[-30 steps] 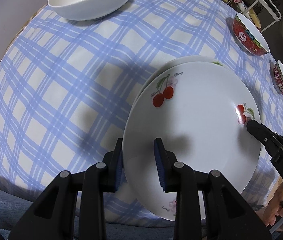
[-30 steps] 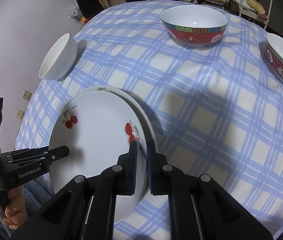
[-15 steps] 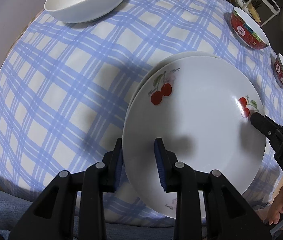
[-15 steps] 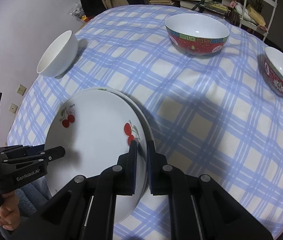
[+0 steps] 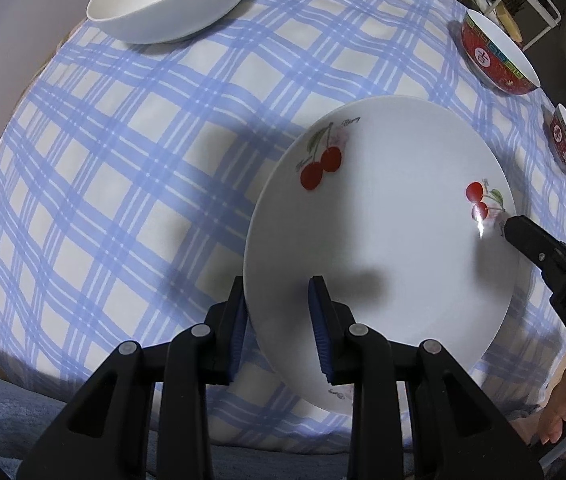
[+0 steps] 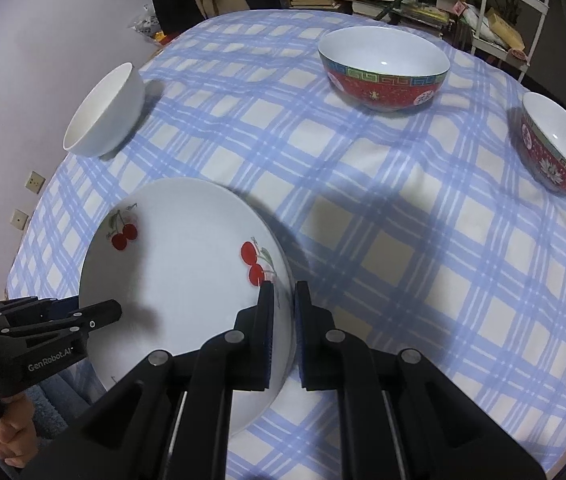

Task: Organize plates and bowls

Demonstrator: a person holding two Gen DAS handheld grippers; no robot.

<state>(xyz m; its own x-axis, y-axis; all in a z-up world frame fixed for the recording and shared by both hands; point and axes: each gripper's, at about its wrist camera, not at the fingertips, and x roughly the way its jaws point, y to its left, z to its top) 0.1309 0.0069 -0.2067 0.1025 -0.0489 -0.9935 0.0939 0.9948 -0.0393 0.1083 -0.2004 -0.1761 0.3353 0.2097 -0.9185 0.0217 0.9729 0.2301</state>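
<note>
A white plate with red cherries (image 5: 395, 232) is held over the blue checked tablecloth (image 5: 123, 168); it also shows in the right wrist view (image 6: 179, 276). My left gripper (image 5: 279, 300) is shut on its near-left rim. My right gripper (image 6: 283, 300) is shut on its opposite rim, and its finger shows in the left wrist view (image 5: 539, 248). A second plate seen earlier beneath it is now hidden. A plain white bowl (image 5: 171, 0) stands at the far left, also in the right wrist view (image 6: 103, 112).
Two red patterned bowls stand on the far side: a larger one (image 6: 383, 68) and a smaller one (image 6: 559, 152). Bookshelves and a white metal rack (image 6: 511, 12) stand behind the table. The table's near edge lies just below the plate.
The held plate has shifted over the plate under it, so the lower plate's rim no longer shows. Both grippers kept their hold.
</note>
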